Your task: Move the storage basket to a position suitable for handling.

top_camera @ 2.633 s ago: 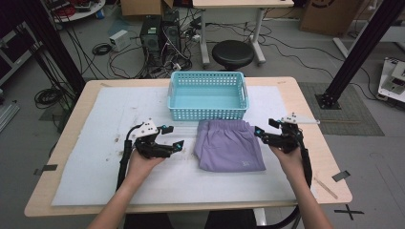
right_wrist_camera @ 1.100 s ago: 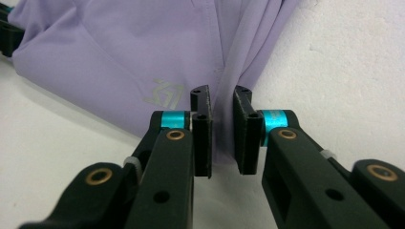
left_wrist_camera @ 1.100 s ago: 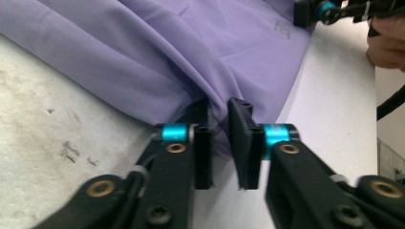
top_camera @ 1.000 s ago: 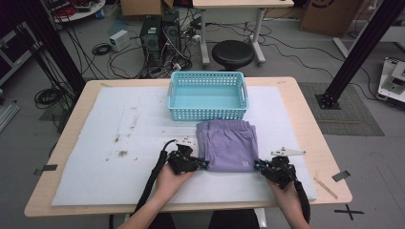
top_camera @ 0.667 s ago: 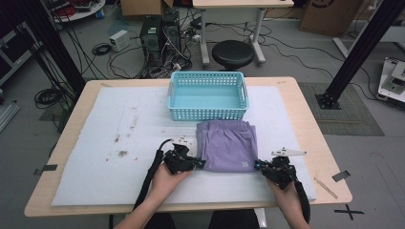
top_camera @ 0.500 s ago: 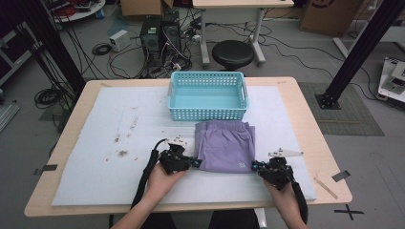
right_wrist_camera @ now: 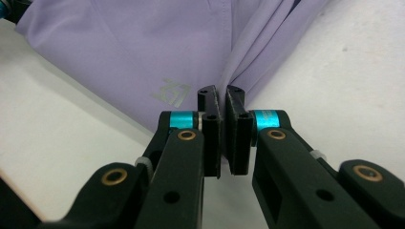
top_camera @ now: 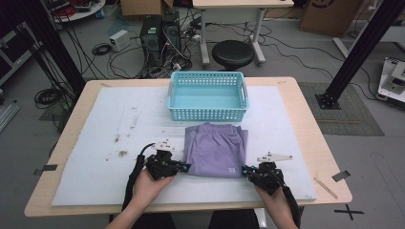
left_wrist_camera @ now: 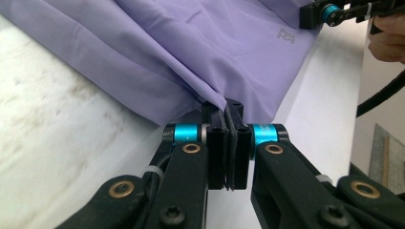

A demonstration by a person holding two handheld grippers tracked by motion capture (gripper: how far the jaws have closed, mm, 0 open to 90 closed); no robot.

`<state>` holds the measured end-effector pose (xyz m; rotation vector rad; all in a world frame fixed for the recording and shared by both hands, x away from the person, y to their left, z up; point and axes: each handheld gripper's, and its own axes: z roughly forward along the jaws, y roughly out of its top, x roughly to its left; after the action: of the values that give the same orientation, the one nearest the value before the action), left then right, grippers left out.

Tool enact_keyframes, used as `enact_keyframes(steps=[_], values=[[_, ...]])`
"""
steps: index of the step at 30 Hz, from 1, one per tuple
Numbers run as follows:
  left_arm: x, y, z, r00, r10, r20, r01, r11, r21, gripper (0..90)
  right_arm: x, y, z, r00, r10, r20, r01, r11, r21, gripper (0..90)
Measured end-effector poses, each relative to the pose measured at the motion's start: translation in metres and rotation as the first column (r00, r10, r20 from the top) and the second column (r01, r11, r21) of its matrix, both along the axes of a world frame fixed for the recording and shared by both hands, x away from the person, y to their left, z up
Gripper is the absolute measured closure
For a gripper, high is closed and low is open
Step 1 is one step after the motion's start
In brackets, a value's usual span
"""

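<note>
A folded lilac garment lies on the white mat, just in front of the turquoise basket and a little apart from it. It is smooth, thin cloth, folded into a rough rectangle, with a small pale logo near its near right corner. The left gripper is clamped on the near left corner; in the left gripper view the fabric gathers into creases where the jaws pinch it. The right gripper is closed on the near right corner the same way, cloth bunching into its jaws.
</note>
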<state>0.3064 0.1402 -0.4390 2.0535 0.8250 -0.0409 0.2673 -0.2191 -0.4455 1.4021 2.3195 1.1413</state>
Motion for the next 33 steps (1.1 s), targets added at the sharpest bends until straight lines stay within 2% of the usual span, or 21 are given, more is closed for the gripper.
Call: enact_keyframes(steps=[6,14,23,24,26,27,28,30,33], values=[[-0.017,0.018,0.002,0.9995,0.029,0.009,-0.029,0.9995,0.012,88.4,-0.001,0.019,0.0,0.9991,0.043,0.001,-0.043,0.999,-0.002,87.2],[-0.041,0.034,0.003,0.9997,0.025,0.009,-0.025,0.9994,0.025,88.4,-0.01,0.035,0.0,0.9953,0.097,-0.003,-0.097,0.995,-0.005,87.2],[-0.045,0.039,-0.001,0.9997,0.02,0.01,-0.02,0.9992,0.036,87.9,-0.026,0.042,0.002,0.9922,0.123,0.019,-0.123,0.992,-0.036,85.7],[-0.046,0.039,-0.001,0.9996,0.021,0.017,-0.021,0.9991,0.037,84.9,-0.026,0.041,0.002,0.992,0.122,0.031,-0.121,0.992,-0.04,82.5],[-0.046,0.04,0.002,0.9983,0.049,0.032,-0.05,0.9978,0.044,58.3,-0.024,0.039,0.004,0.9913,0.124,0.044,-0.123,0.992,-0.036,72.3],[-0.045,0.042,0.003,0.9977,0.055,0.04,-0.057,0.9976,0.039,48.8,-0.023,0.036,0.006,0.9923,0.112,0.052,-0.111,0.993,-0.03,65.3],[-0.044,0.045,0.006,0.9965,0.065,0.052,-0.066,0.9975,0.025,43.5,-0.022,0.034,0.008,0.9938,0.097,0.055,-0.096,0.995,-0.023,61.3],[-0.04,0.051,0.012,0.9939,0.078,0.079,-0.078,0.9969,0.004,39.4,-0.018,0.027,0.013,0.9939,0.082,0.073,-0.082,0.997,0.002,57.3],[-0.028,0.06,0.021,0.985,0.105,0.137,-0.103,0.9945,-0.022,36.9,-0.007,0.013,0.026,0.99,0.043,0.134,-0.049,0.998,0.036,51.1]])
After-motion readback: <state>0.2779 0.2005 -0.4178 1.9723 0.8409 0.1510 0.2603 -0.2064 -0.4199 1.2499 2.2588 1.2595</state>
